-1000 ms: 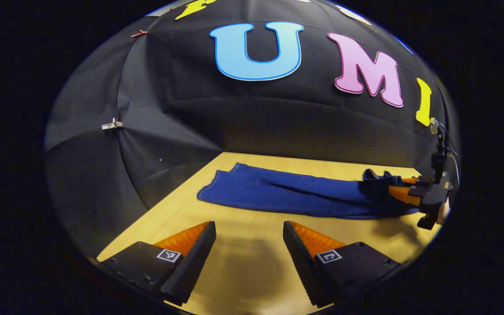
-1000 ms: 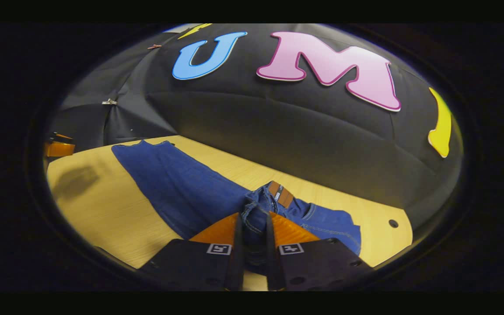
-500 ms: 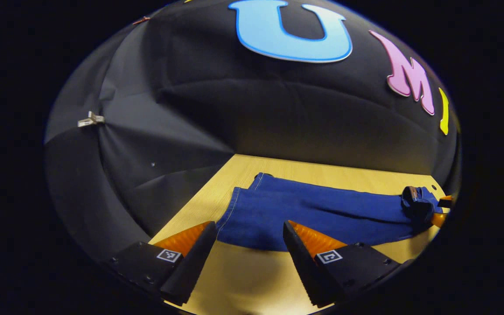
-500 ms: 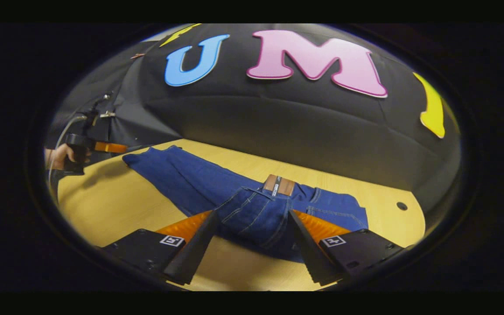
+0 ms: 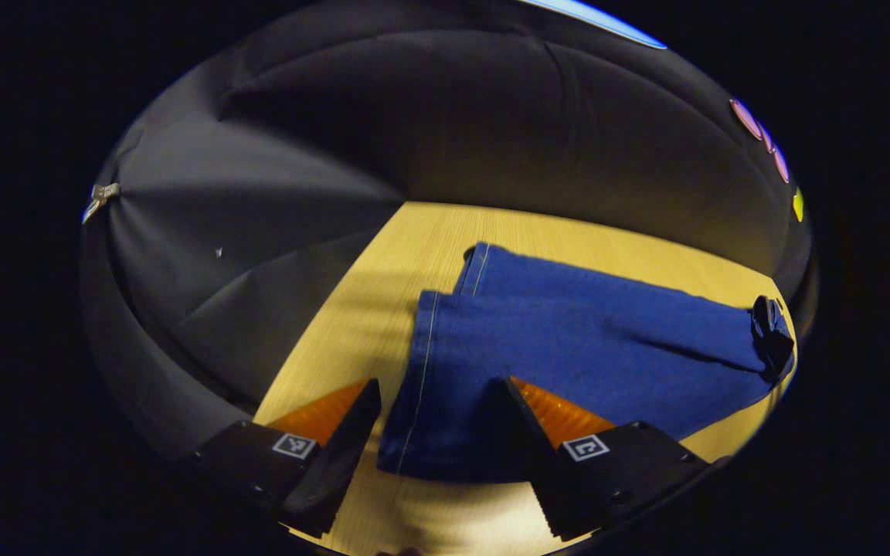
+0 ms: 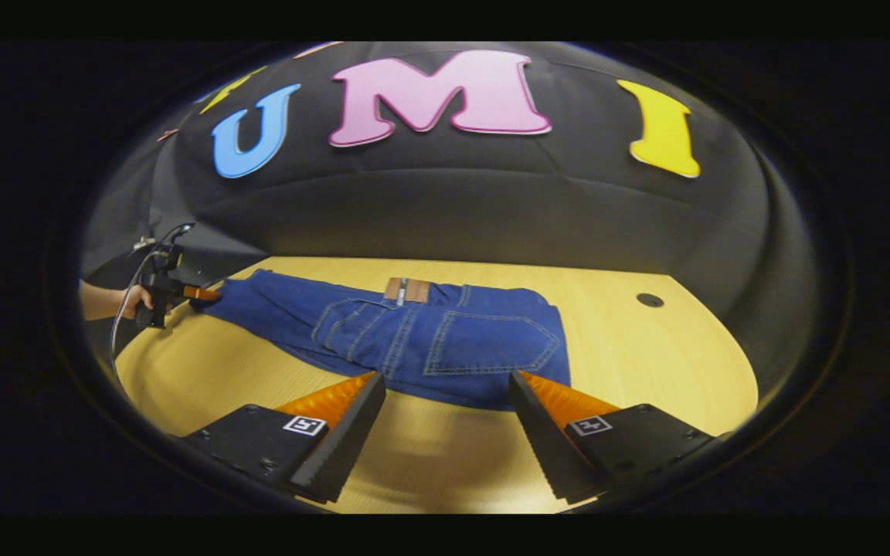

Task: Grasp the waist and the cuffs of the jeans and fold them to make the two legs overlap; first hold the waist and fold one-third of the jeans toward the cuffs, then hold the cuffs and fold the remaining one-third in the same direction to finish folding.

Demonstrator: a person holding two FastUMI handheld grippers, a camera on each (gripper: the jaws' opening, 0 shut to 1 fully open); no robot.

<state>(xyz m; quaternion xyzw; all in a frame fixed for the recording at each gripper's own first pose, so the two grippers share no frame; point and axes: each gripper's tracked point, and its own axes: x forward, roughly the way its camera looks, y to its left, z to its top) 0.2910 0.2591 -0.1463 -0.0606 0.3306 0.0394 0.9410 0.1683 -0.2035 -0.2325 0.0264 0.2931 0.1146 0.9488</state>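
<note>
The blue jeans [image 5: 568, 340] lie along the wooden table [image 5: 383, 293], one leg on top of the other. Their cuffs [image 5: 433, 347] point toward my left gripper [image 5: 437, 384]. It is open, low over the table, and the near cuff corner lies between its fingers without being pinched. In the right gripper view the seat of the jeans [image 6: 453, 340], with back pockets and a brown waist patch [image 6: 406, 289], lies flat. My right gripper [image 6: 446, 378] stands open just short of the jeans' near edge, holding nothing. The left gripper [image 6: 182, 293] shows at the cuff end, held by a hand [image 6: 124, 301].
The black cloth wall [image 6: 453, 208] runs close behind the table's far edge and along its left end [image 5: 244, 255]. A small round hole [image 6: 650, 300] sits in the tabletop right of the waist. Bare wood lies in front of the jeans [image 6: 445, 455].
My right gripper opened, let go of the waist and drew back; the seat now lies flat. My left gripper moved forward until the cuff corner lay between its open fingers.
</note>
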